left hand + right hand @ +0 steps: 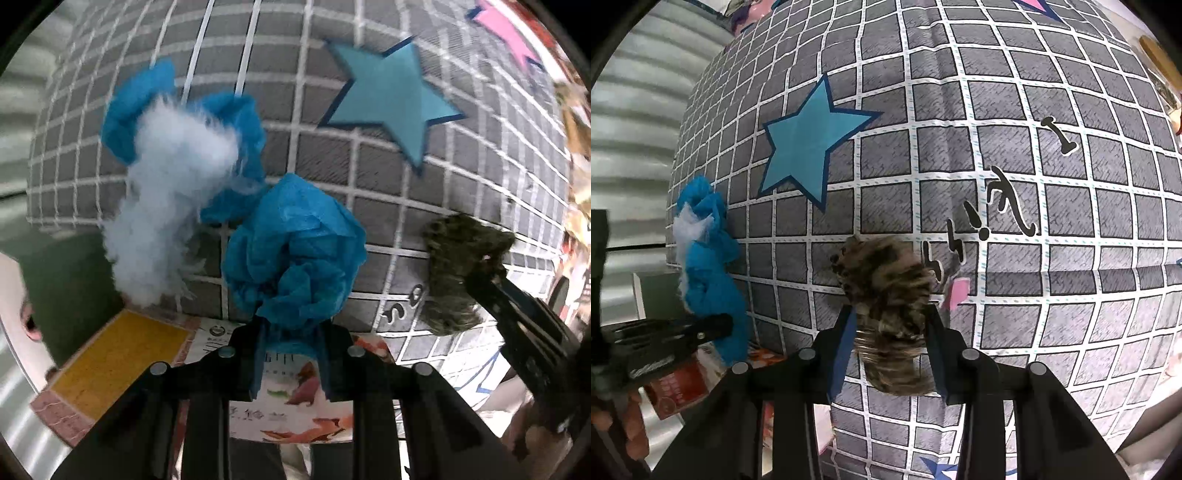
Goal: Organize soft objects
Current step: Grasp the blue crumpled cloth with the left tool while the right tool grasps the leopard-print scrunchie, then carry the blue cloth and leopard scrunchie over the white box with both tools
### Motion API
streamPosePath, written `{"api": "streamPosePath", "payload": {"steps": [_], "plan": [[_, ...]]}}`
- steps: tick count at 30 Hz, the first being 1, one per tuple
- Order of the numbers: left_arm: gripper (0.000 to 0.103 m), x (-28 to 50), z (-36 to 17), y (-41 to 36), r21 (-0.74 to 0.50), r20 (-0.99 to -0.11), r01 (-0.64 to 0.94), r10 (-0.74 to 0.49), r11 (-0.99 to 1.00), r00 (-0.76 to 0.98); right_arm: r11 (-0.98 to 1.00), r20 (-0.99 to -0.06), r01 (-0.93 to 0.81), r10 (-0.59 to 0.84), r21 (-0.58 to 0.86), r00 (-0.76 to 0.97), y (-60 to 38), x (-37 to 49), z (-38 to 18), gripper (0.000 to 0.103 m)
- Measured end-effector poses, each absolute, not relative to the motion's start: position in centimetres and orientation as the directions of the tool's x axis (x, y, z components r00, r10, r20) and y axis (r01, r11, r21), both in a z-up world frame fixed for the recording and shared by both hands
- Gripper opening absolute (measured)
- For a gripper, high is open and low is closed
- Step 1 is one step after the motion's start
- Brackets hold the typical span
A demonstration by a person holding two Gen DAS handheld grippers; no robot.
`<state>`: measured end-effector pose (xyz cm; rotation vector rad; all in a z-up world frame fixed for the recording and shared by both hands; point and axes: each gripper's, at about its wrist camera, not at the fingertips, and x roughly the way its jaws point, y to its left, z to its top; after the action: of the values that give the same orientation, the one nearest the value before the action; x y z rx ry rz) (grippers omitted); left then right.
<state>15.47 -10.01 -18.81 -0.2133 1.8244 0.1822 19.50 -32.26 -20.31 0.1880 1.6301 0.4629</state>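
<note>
My left gripper (291, 332) is shut on a crumpled blue fabric piece with white fluffy trim (291, 254) and holds it above the grey checked cloth (388, 177). The same blue piece shows at the left of the right wrist view (709, 266), with the left gripper (716, 328) under it. My right gripper (890, 317) is shut on a brown striped furry piece (886, 291), also raised over the cloth (1034, 295). That furry piece and the right gripper (476, 284) appear at the right of the left wrist view (458, 269).
The cloth has a blue star (809, 151) and black lettering (1008, 206) printed on it. A yellow mat (122, 362) and printed cards (303, 398) lie at the cloth's near left edge. A corrugated metal wall (635, 122) stands at the left.
</note>
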Motion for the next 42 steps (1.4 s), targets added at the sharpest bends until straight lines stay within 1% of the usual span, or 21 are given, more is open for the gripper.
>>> {"api": "streamPosePath", "payload": {"steps": [1, 2, 3, 7, 8, 9, 10, 12, 15, 17, 23, 29, 33, 34, 35, 36, 37, 42], "plan": [[0.026, 15.4, -18.2, -10.1, 0.01, -0.97, -0.228, -0.047, 0.974, -0.24, 0.903, -0.914, -0.153, 0.387, 0.402, -0.119, -31.1, 19.3, -20.6, 0.054], [0.026, 15.5, -17.7, -10.2, 0.005, -0.973, -0.219, -0.046, 0.976, -0.228, 0.906, -0.921, -0.168, 0.372, 0.387, -0.116, -30.5, 19.4, -20.5, 0.072], [0.026, 15.3, -17.2, -10.3, 0.002, -0.976, -0.206, -0.043, 0.979, -0.215, 0.909, -0.928, -0.192, 0.356, 0.371, -0.107, -29.6, 19.3, -20.6, 0.081], [0.026, 15.0, -15.0, -10.8, 0.007, -0.978, -0.194, -0.033, 0.981, -0.204, 0.908, -0.962, -0.316, 0.261, 0.275, -0.084, -25.7, 18.4, -21.3, 0.08], [0.026, 15.0, -15.1, -10.8, 0.009, -0.978, -0.193, -0.032, 0.981, -0.204, 0.908, -0.97, -0.34, 0.231, 0.244, -0.079, -25.0, 18.1, -21.5, 0.066], [0.026, 15.1, -15.0, -11.0, 0.015, -0.979, -0.192, -0.025, 0.981, -0.202, 0.906, -0.976, -0.363, 0.204, 0.219, -0.078, -24.5, 17.7, -21.7, 0.043], [0.026, 14.2, -14.9, -10.8, 0.018, -0.98, -0.188, -0.02, 0.982, -0.197, 0.903, -0.979, -0.378, 0.187, 0.203, -0.078, -24.0, 17.3, -21.8, 0.038], [0.026, 13.6, -14.6, -10.6, 0.023, -0.983, -0.17, -0.009, 0.985, -0.184, 0.897, -0.978, -0.39, 0.191, 0.207, -0.08, -23.6, 16.8, -21.6, 0.033], [0.026, 14.2, -13.2, -10.1, 0.036, -0.987, -0.139, 0.014, 0.99, -0.158, 0.895, -0.966, -0.362, 0.239, 0.26, -0.101, -24.1, 17.0, -21.0, 0.032], [0.026, 14.2, -12.2, -10.6, 0.04, -0.991, -0.123, 0.023, 0.992, -0.132, 0.897, -0.959, -0.341, 0.266, 0.282, -0.094, -24.7, 17.3, -20.0, 0.023], [0.026, 15.4, -8.6, -11.2, 0.032, -0.997, -0.101, 0.024, 0.994, -0.08, 0.895, -0.951, -0.328, 0.304, 0.303, -0.051, -25.8, 18.0, -16.7, 0.023], [0.026, 13.7, -5.4, -11.6, 0.036, -0.999, -0.074, 0.034, 0.997, -0.033, 0.903, -0.951, -0.303, 0.308, 0.304, -0.037, -27.5, 17.4, -15.3, 0.023], [0.026, 12.3, -5.9, -11.0, 0.032, -0.999, -0.058, 0.031, 0.998, -0.007, 0.908, -0.954, -0.301, 0.299, 0.291, -0.02, -28.1, 17.0, -13.8, 0.023], [0.026, 12.7, -6.9, -10.7, 0.033, -0.999, -0.053, 0.033, 0.998, 0.002, 0.909, -0.954, -0.3, 0.3, 0.29, -0.013, -27.6, 16.9, -13.6, 0.023], [0.026, 12.5, -6.6, -10.7, 0.036, -0.999, -0.047, 0.036, 0.998, 0.015, 0.91, -0.954, -0.298, 0.3, 0.288, -0.006, -26.8, 16.8, -13.5, 0.023], [0.026, 12.8, -8.0, -10.4, 0.036, -0.999, -0.044, 0.037, 0.998, 0.023, 0.911, -0.955, -0.297, 0.298, 0.284, 0.001, -26.5, 16.7, -13.3, 0.023], [0.026, 12.9, -8.3, -10.2, 0.036, -0.999, -0.039, 0.037, 0.999, 0.031, 0.91, -0.954, -0.3, 0.301, 0.285, 0.009, -26.1, 16.6, -12.9, 0.023], [0.026, 11.8, -6.8, -9.4, 0.037, -0.996, -0.03, 0.039, 0.999, 0.077, 0.903, -0.95, -0.326, 0.31, 0.281, 0.043, -24.7, 15.9, -10.4, 0.023]]}}
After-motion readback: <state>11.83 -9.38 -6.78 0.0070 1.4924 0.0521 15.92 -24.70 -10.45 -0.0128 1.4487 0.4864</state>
